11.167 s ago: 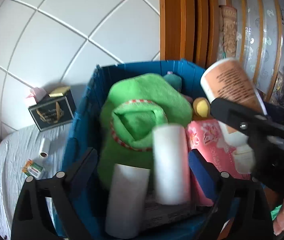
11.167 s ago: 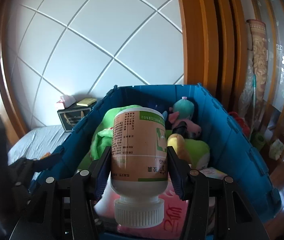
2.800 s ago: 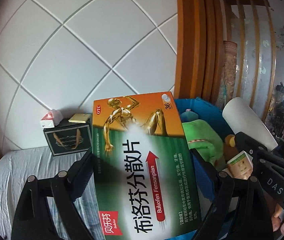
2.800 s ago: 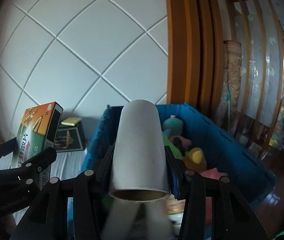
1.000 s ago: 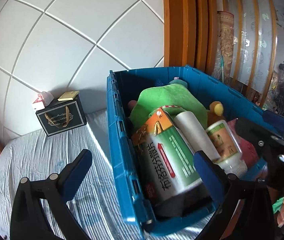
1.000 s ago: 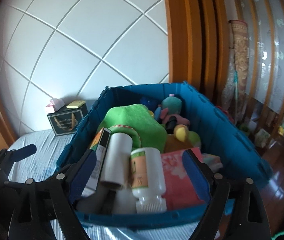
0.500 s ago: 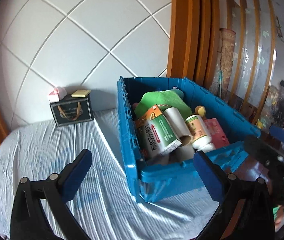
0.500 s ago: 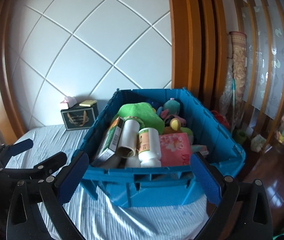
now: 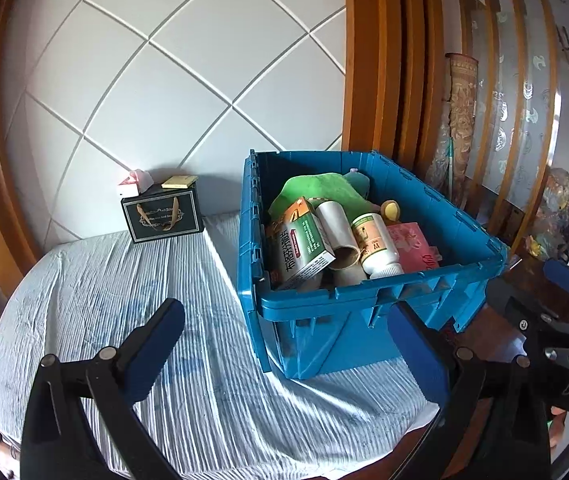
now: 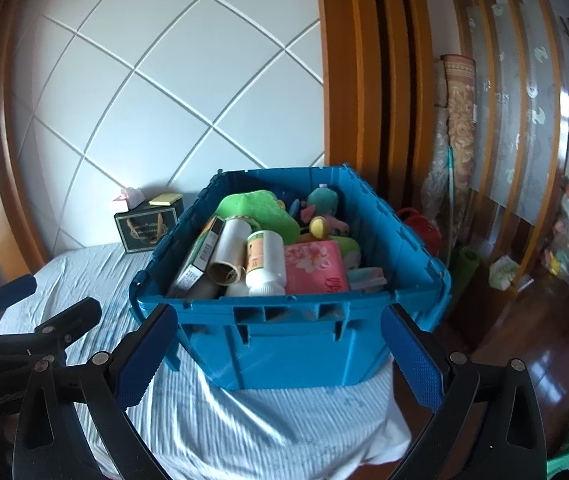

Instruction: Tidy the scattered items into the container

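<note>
A blue plastic crate (image 9: 324,322) stands on the striped cloth and also shows in the right wrist view (image 10: 284,344). In it lie an orange and green medicine box (image 9: 300,240), a white cardboard roll (image 9: 338,230), a white bottle with an orange label (image 9: 374,240), a pink tissue pack (image 9: 410,242) and a green plush toy (image 9: 320,188). My left gripper (image 9: 288,344) is open and empty, in front of the crate's near left corner. My right gripper (image 10: 280,344) is open and empty, facing the crate's near wall from a short distance.
A black gift bag (image 9: 162,216) with small boxes on top stands by the white tiled wall at the back left. The cloth-covered table (image 9: 124,280) ends just right of the crate. Wooden door frames and clutter fill the right side.
Both grippers have pulled back and away from the crate, which now looks smaller. The medicine box and the roll, held earlier, now lie in the crate.
</note>
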{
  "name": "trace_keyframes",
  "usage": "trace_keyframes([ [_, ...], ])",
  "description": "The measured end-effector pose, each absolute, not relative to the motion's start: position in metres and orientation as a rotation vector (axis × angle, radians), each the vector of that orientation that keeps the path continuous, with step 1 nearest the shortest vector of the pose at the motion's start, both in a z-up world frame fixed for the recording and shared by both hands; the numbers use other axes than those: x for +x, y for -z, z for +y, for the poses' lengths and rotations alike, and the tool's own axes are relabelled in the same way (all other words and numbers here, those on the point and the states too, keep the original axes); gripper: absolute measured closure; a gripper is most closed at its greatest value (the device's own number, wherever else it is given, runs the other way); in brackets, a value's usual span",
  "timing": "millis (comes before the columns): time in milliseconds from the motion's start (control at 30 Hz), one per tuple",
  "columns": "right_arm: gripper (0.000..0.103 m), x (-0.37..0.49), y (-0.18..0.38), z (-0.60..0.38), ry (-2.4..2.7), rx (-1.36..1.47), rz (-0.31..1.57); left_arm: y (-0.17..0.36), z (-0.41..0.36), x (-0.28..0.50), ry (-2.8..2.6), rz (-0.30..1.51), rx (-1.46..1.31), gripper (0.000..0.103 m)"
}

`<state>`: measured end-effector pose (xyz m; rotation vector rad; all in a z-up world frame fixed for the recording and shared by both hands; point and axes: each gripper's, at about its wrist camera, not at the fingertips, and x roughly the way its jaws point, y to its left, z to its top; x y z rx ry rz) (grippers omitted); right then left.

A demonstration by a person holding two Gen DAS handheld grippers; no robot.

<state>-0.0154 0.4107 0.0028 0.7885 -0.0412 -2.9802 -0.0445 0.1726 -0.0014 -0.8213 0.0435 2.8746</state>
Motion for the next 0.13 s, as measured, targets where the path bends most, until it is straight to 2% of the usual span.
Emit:
trace_keyframes([
  [133,0.0,-0.0112,-0.0023,0.4085,2.992,0.795,-0.044,-0.0014,0.1679,-0.0377,-2.874,0.036,-0.797,0.0],
])
